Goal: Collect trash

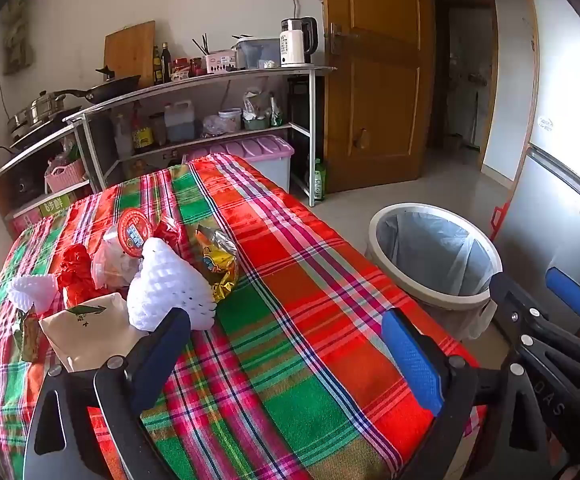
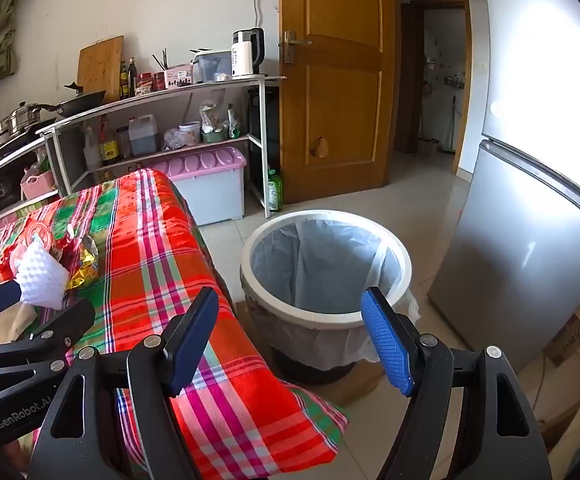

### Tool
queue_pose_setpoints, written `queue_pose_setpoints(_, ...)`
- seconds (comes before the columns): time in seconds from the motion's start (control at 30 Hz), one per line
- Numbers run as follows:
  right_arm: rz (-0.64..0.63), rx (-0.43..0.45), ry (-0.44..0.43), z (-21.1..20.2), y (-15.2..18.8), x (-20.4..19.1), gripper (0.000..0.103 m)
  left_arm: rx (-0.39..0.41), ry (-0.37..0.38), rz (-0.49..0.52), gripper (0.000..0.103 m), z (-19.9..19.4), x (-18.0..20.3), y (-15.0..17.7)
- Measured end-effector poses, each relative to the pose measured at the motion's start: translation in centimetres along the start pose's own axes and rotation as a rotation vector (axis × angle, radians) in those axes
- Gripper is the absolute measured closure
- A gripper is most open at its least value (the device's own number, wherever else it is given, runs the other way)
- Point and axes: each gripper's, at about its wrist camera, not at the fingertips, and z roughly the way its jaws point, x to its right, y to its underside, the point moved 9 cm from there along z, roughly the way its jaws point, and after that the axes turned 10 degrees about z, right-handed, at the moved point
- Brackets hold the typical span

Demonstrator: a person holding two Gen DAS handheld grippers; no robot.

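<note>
A pile of trash lies on the plaid tablecloth (image 1: 290, 320): white foam fruit netting (image 1: 170, 284), a gold foil wrapper (image 1: 216, 258), red crumpled wrappers (image 1: 76, 270), a round red-lidded cup (image 1: 134, 232) and a beige paper box (image 1: 90, 328). My left gripper (image 1: 290, 356) is open and empty above the cloth, its left finger next to the foam netting. My right gripper (image 2: 293, 340) is open and empty, over the table edge and the white bin (image 2: 325, 312) lined with a grey bag. The pile also shows in the right wrist view (image 2: 46, 272).
The bin (image 1: 433, 292) stands on the floor right of the table. A silver fridge (image 2: 529, 260) is right of the bin. A metal kitchen shelf (image 1: 210, 80) with pans, bottles and a kettle stands behind, beside a wooden door (image 1: 373, 80). A pink-lidded storage box (image 1: 266, 152) is below.
</note>
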Motion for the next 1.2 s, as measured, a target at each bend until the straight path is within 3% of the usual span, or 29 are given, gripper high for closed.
queue_pose_setpoints(1.2, -0.008, 0.007, 0.003, -0.43, -0.18, 0.15, 0.029, 0.006, -0.011, -0.007, 0.005, -0.63, -0.33, -0.13)
